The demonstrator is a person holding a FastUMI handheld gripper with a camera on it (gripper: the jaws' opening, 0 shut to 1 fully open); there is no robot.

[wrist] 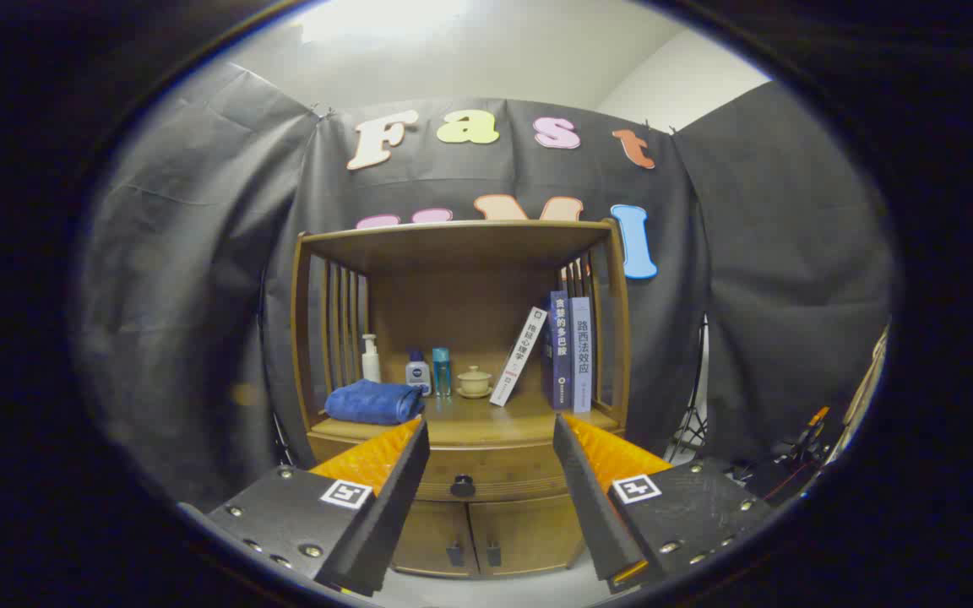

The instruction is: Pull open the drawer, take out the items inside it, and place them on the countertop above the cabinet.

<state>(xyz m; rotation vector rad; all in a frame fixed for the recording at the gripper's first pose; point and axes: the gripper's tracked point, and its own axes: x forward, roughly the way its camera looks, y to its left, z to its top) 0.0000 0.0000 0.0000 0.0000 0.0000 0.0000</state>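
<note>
Drawer (486, 473) closed, contents hidden, cabinet (461, 397) base cut off by fingers, hand-held gripper (491, 439) level, spread wide, holding nothing, drawer knob (462, 485) centred between fingers, beyond them

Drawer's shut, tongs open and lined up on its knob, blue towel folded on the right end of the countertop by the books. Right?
One thing is wrong: the blue towel lies on the left end of the countertop, by the bottles; the books stand at the right end. The rest holds in the gripper view: the drawer is shut, and the tongs are open with the knob ahead between them.
</note>
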